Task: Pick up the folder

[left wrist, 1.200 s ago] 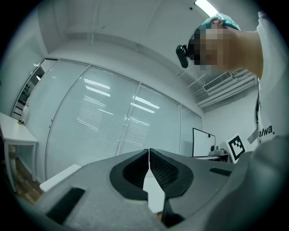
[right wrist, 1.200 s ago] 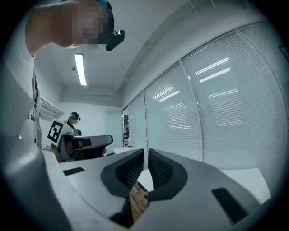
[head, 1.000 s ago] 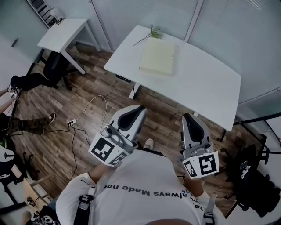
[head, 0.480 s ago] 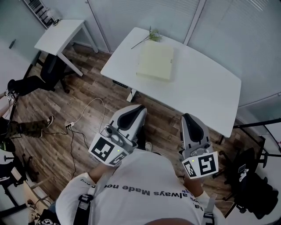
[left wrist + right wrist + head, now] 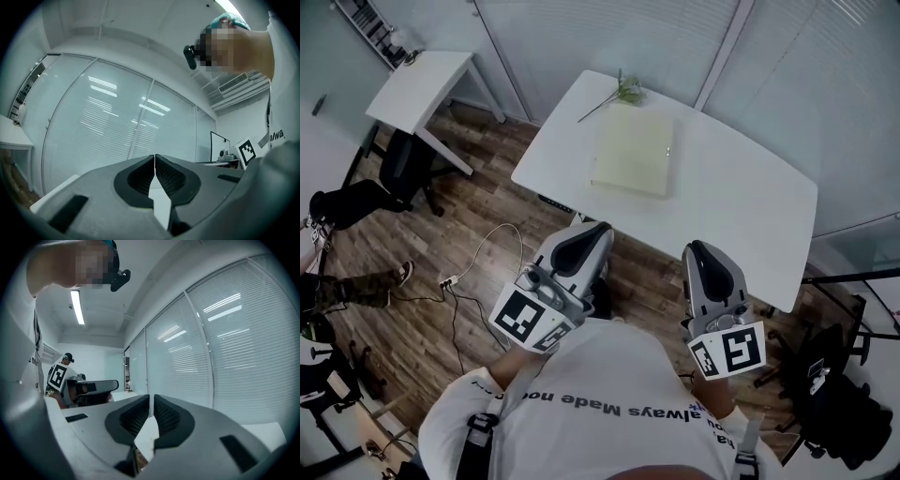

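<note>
A pale yellow folder lies flat on the white table, toward its far left part, in the head view. My left gripper and right gripper hang side by side in front of my chest, short of the table's near edge and well apart from the folder. Both are shut with nothing between the jaws. In the left gripper view my left gripper points at the frosted glass wall; the right gripper view shows my right gripper doing the same. The folder is hidden in both gripper views.
A green sprig lies on the table just beyond the folder. A second small white desk stands at the far left with a dark chair beside it. A white cable trails over the wooden floor. Black chairs crowd the right.
Both grippers and I have moved forward toward the table; the table and folder sit lower and nearer in the head view. The jaws stay shut.
</note>
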